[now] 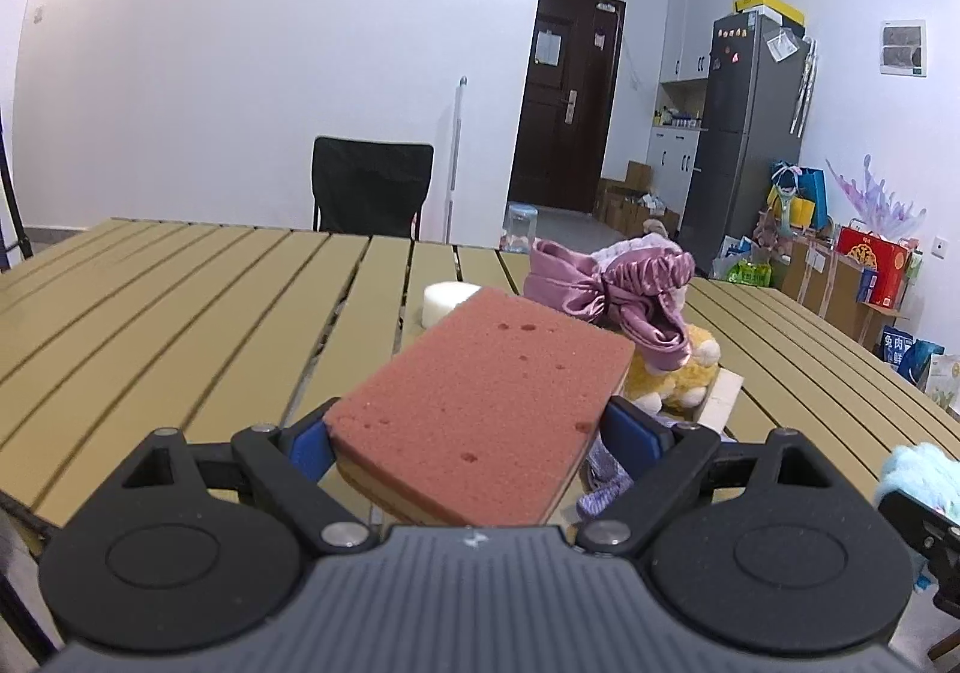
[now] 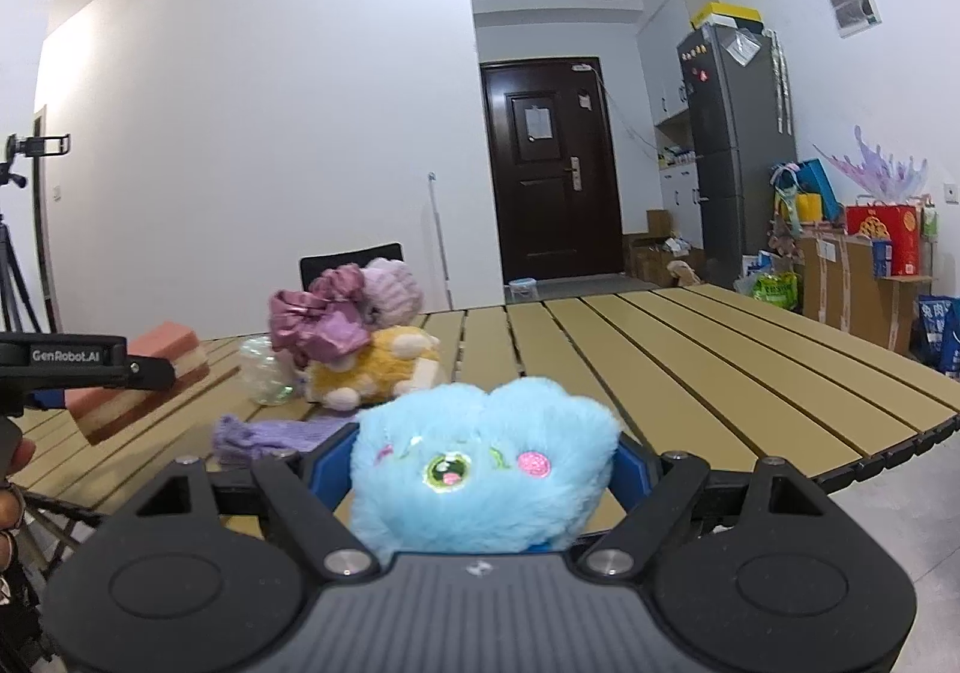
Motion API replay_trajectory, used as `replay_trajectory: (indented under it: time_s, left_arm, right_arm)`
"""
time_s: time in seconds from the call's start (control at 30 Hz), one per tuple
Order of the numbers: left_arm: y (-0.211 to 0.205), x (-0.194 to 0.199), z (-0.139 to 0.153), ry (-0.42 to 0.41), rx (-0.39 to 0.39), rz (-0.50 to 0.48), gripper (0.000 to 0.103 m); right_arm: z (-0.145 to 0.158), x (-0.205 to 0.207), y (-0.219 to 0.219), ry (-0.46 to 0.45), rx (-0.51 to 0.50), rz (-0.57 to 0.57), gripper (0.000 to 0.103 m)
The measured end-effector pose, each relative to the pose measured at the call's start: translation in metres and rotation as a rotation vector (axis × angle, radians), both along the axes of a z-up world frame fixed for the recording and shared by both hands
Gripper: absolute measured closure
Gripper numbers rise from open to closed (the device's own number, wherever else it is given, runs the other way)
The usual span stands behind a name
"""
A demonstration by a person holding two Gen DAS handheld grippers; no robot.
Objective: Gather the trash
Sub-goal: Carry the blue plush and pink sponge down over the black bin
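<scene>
My left gripper (image 1: 468,436) is shut on a thick pink sponge (image 1: 486,409) with a pale underside, held above the slatted table (image 1: 180,301). The same sponge (image 2: 150,367) shows at the left of the right wrist view, clamped in the left gripper (image 2: 153,373). My right gripper (image 2: 483,469) is shut on a fluffy light-blue plush toy (image 2: 480,463) with a stitched face, held over the table's near edge. The toy's blue fur (image 1: 921,475) peeks in at the right edge of the left wrist view.
On the table (image 2: 690,373) lie a yellow plush (image 2: 384,361), a purple satin bow (image 2: 318,325) with a lilac cap, a clear jar (image 2: 267,367), a purple knitted cloth (image 2: 270,436) and a white roll (image 1: 444,301). A black chair (image 1: 372,187) stands behind. Boxes and bags crowd the right wall.
</scene>
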State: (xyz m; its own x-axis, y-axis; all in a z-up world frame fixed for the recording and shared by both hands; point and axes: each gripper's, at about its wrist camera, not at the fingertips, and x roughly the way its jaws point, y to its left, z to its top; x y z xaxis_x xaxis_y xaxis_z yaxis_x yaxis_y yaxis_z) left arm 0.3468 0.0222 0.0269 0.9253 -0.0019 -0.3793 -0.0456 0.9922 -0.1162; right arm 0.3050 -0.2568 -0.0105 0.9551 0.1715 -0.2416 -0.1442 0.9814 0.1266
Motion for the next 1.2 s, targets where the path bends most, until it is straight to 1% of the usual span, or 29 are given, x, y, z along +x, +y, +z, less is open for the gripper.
replay_trajectory:
  time_s: [0.17,0.5,0.83,1.03,1.2]
  left_arm:
    - [0.002,-0.026,-0.001,-0.007,-0.003,0.001,0.013]
    - [0.004,-0.083,-0.011,0.006,0.004,-0.005,0.013]
    - [0.008,-0.128,-0.033,0.067,0.020,0.002,0.013]
    - [0.014,-0.151,-0.043,0.111,0.010,0.011,0.013]
    - [0.015,-0.172,-0.051,0.134,0.025,0.018,0.013]
  right_arm:
    - [0.003,-0.015,0.010,-0.008,0.002,0.028,0.021]
    - [-0.007,-0.052,0.015,0.035,0.058,0.052,0.021]
    - [-0.026,-0.089,0.019,0.118,0.076,0.074,0.021]
    - [-0.040,-0.111,0.024,0.175,0.064,0.097,0.021]
    - [-0.049,-0.124,0.030,0.207,0.039,0.112,0.021]
